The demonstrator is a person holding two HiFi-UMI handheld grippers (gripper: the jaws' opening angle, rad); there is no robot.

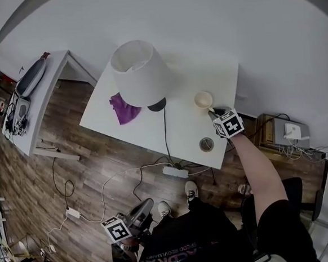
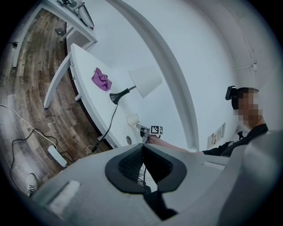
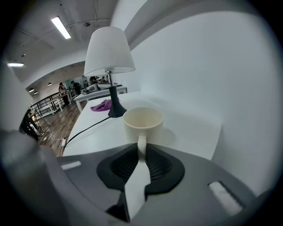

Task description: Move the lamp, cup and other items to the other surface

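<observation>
A white lamp (image 1: 139,73) with a black base stands on the white table (image 1: 181,129), its cord running off the front edge. A purple cloth (image 1: 124,109) lies left of the base. The cream cup (image 1: 203,99) stands near the table's right end, upright. My right gripper (image 1: 212,113) is shut on the cup's handle; in the right gripper view the handle (image 3: 141,148) is pinched between the pads, with the lamp (image 3: 109,50) beyond. A small round item (image 1: 206,144) lies near the front edge. My left gripper (image 1: 143,207) hangs low over the floor, shut and empty (image 2: 142,148).
A second white table (image 1: 43,103) with gear on it stands to the left. A power strip (image 1: 175,172) and several cables lie on the wood floor below the table's front. A low wooden cabinet (image 1: 268,130) with a white device stands at the right. The wall lies behind.
</observation>
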